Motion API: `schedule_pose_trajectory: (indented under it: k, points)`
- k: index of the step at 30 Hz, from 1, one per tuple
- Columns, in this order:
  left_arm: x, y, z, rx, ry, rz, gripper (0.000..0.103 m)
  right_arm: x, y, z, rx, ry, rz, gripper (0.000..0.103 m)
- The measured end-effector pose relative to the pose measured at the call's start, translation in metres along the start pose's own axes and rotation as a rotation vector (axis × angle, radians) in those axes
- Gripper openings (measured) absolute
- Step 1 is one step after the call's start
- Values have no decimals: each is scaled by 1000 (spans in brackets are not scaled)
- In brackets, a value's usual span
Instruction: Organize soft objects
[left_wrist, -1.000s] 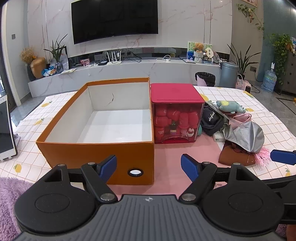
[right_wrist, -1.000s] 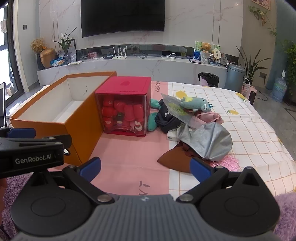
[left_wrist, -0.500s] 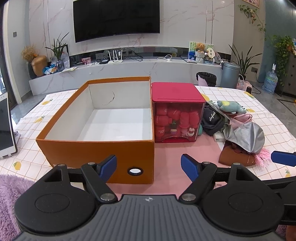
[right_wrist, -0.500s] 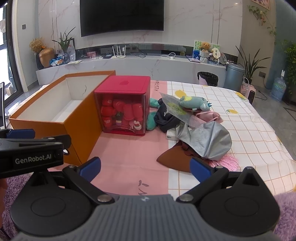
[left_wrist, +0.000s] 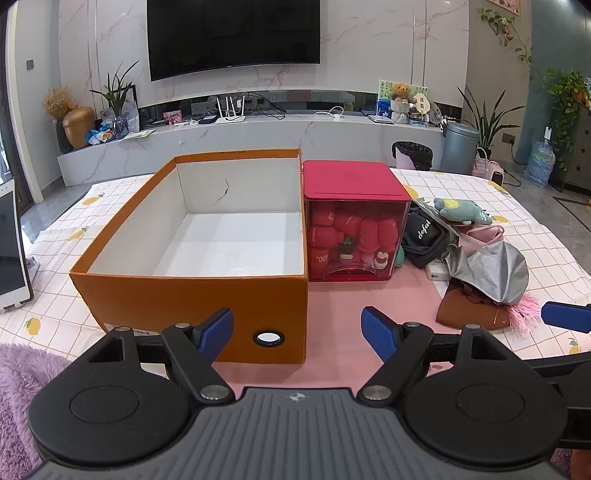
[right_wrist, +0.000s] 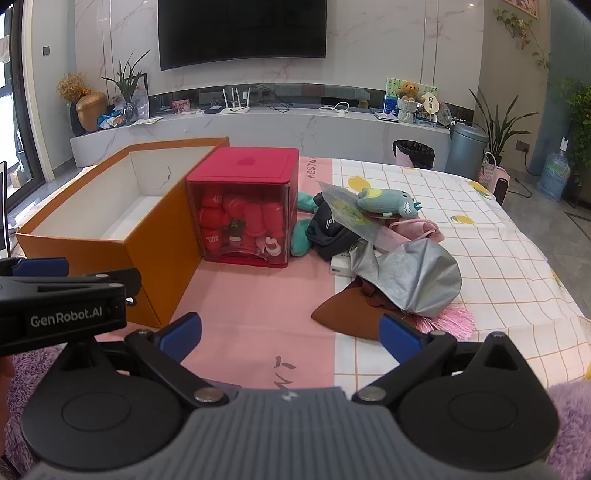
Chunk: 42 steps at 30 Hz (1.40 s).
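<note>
A pile of soft things lies on the table right of the red box: a teal plush toy, a silver cloth, a black pouch, pink fabric and a brown cloth. The pile also shows in the left wrist view, with the silver cloth on top. An empty orange box stands open on the left. My left gripper is open and empty, low before the orange box. My right gripper is open and empty, just short of the brown cloth.
A red-lidded clear box full of red items stands between the orange box and the pile. A white tablet stands at the far left. Purple fluffy fabric lies near the table's front edge. A checked cloth covers the table.
Both views have shifted only slightly; the right gripper has crept a little toward the pile. Both grippers stay open and empty.
</note>
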<state>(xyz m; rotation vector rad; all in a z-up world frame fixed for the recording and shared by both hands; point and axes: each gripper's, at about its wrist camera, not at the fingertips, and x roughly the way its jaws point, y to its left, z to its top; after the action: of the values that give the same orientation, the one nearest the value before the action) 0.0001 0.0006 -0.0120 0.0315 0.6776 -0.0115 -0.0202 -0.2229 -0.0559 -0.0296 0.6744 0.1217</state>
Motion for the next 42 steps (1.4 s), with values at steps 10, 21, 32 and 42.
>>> schedule_pose_trajectory:
  k: [10,21,32,42]
  points:
    - [-1,-1,0,3,-11,-1,92,-1,0,0,-2,-8,-6,100]
    - [-7,-4,1,41,-54,8,92,-4,-1,1,8,-17,14,100]
    - [-7,-3,0,36,-41,-19,92,-3,0,0,2,-12,27,100]
    - [-9,-3,1,44,-45,-17,92,-2,2,0,-8,-3,30,100]
